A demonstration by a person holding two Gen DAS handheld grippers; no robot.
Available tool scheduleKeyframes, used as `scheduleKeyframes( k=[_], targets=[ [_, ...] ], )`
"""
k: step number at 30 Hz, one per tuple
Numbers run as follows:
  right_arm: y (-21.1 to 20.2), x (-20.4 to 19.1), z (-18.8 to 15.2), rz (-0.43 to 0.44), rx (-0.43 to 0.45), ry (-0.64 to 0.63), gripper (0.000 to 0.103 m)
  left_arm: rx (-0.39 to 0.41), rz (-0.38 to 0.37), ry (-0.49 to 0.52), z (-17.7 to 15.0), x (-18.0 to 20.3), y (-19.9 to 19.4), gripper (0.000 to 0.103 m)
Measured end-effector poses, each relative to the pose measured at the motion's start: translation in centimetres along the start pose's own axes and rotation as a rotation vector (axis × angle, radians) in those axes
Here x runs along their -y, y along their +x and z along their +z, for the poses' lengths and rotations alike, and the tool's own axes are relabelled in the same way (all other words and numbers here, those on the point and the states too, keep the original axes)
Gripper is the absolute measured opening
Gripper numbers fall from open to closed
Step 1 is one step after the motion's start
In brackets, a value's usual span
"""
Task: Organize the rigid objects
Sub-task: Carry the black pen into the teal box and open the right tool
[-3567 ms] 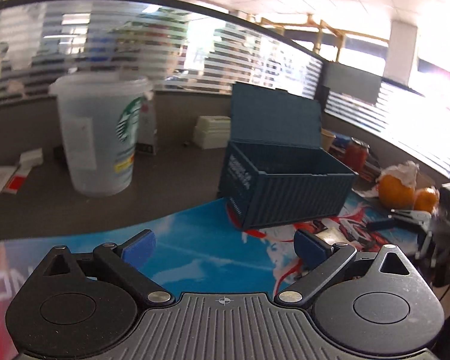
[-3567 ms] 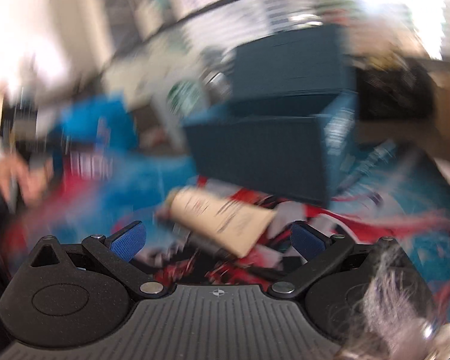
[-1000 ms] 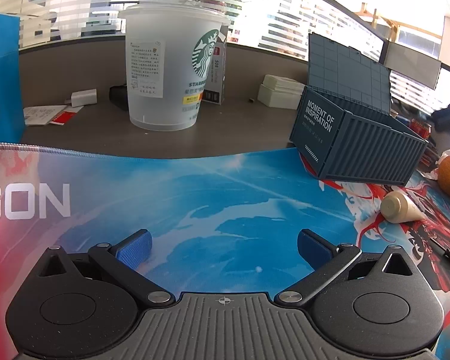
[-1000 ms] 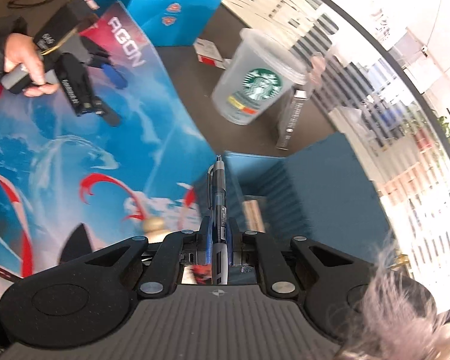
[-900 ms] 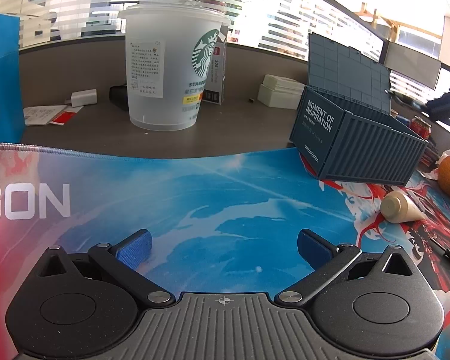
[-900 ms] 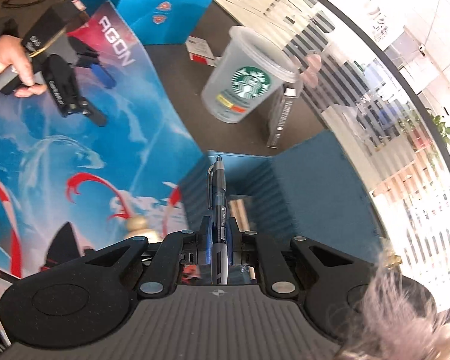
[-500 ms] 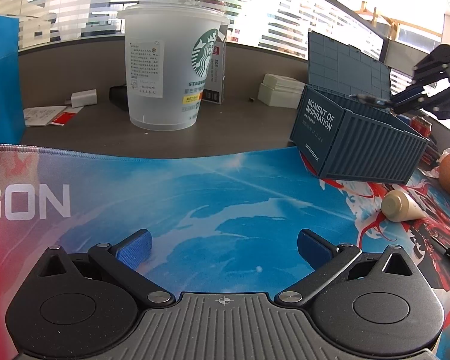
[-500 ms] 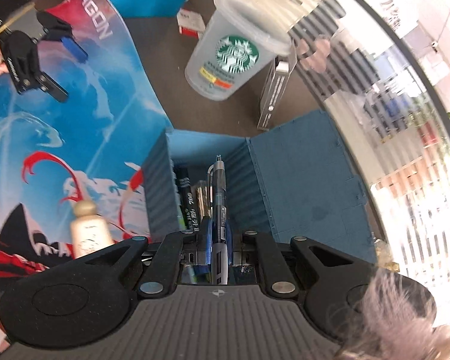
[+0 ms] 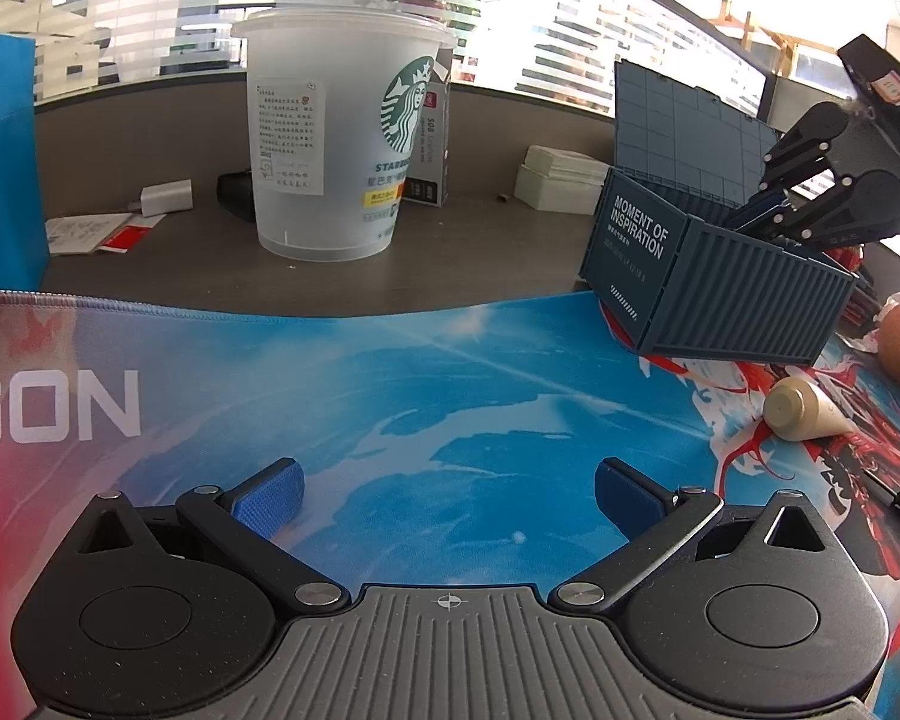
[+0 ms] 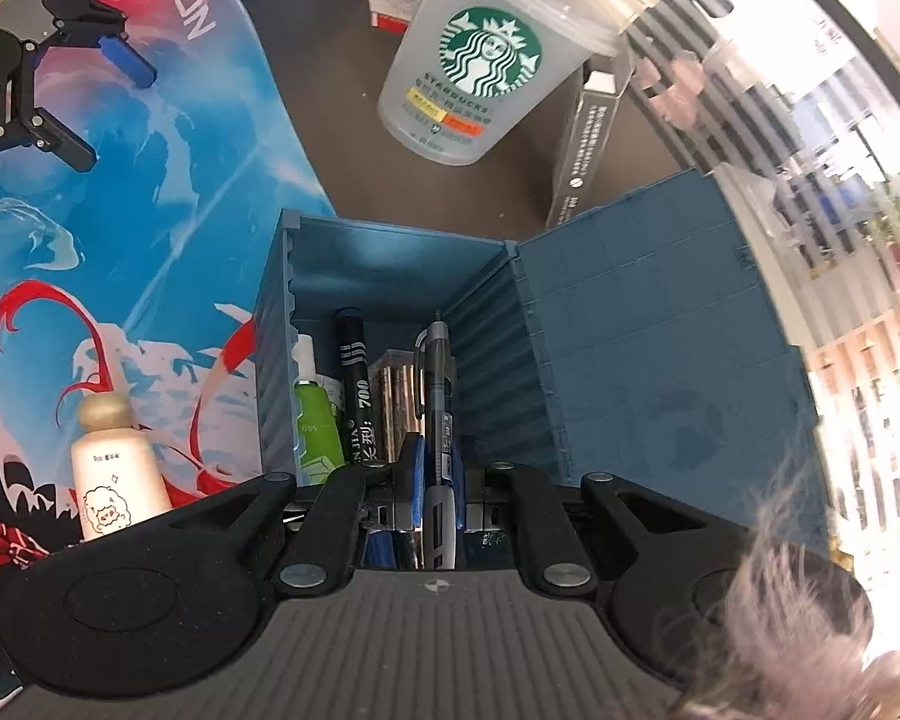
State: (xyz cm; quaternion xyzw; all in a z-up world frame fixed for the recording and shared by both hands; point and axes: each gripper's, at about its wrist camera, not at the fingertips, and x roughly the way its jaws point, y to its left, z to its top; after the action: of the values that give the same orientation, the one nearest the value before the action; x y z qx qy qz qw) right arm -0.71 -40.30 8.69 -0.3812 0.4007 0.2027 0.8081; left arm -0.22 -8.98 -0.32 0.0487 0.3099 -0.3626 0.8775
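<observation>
The bench [image 9: 480, 252] is largely covered by a printed mat [image 9: 390, 396]. The blue box [image 10: 390, 324], lid raised, is flanked by a plastic cup [image 10: 486, 54] and a cream bottle [image 10: 117, 468]. A marker [image 10: 357, 384] and green tube [image 10: 315, 420] are already inside. The pen [image 10: 435, 402] is clamped by the right gripper [image 10: 435, 480], now lowered over the box from beside it a second ago. The left gripper [image 9: 447, 489] is held wide open, empty.

Desk [image 9: 480, 276] bearing mat [image 9: 390, 396], cup [image 9: 336, 138].

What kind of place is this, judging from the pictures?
Probably an office desk: a large printed desk mat, a blue container-shaped box holding pens, and striped glass partition walls behind a Starbucks cup.
</observation>
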Motion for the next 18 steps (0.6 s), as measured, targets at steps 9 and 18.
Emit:
scheduleKeyframes(
  k=[9,18],
  targets=[
    [1.7,1.0,-0.7,0.038,-0.004,0.043,0.009,-0.002,0.004,0.005,-0.1,0.1,0.0,0.103],
    [1.7,1.7,-1.2,0.017,0.002,0.087,0.010,-0.006,0.013,0.017,-0.1,0.2,0.1,0.103]
  ],
)
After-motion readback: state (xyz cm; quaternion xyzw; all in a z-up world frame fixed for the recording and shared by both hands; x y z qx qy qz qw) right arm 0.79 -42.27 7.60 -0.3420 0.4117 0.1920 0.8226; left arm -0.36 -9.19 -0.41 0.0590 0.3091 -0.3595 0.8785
